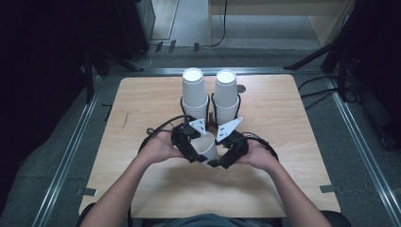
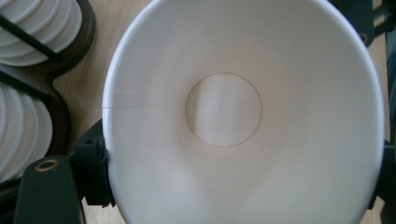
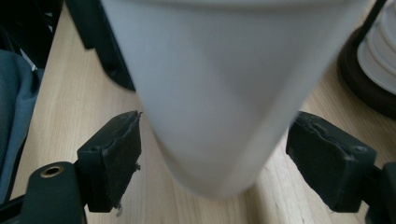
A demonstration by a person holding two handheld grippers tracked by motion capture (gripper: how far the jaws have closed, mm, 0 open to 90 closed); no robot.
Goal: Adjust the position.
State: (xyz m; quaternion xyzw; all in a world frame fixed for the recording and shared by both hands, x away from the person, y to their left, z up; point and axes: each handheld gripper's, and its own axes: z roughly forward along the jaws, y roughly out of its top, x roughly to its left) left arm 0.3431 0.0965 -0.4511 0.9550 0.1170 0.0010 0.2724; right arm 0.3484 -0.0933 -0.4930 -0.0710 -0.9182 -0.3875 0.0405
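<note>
My left hand-held gripper (image 1: 193, 150) clamps the paper cup (image 1: 208, 147) at its rim above the worktop (image 1: 142, 104); right hand-held gripper (image 1: 226, 152) open, jaws astride its base.

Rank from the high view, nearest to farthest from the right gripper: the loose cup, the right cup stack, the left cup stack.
1. Loose cup, right beside the right gripper, between both grippers.
2. Right cup stack, just behind it.
3. Left cup stack, behind and further left.

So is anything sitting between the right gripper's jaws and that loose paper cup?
Nothing visible. In the right gripper view the cup hangs between the right gripper's open jaws, with only bare gaps and the wooden table behind.
</note>
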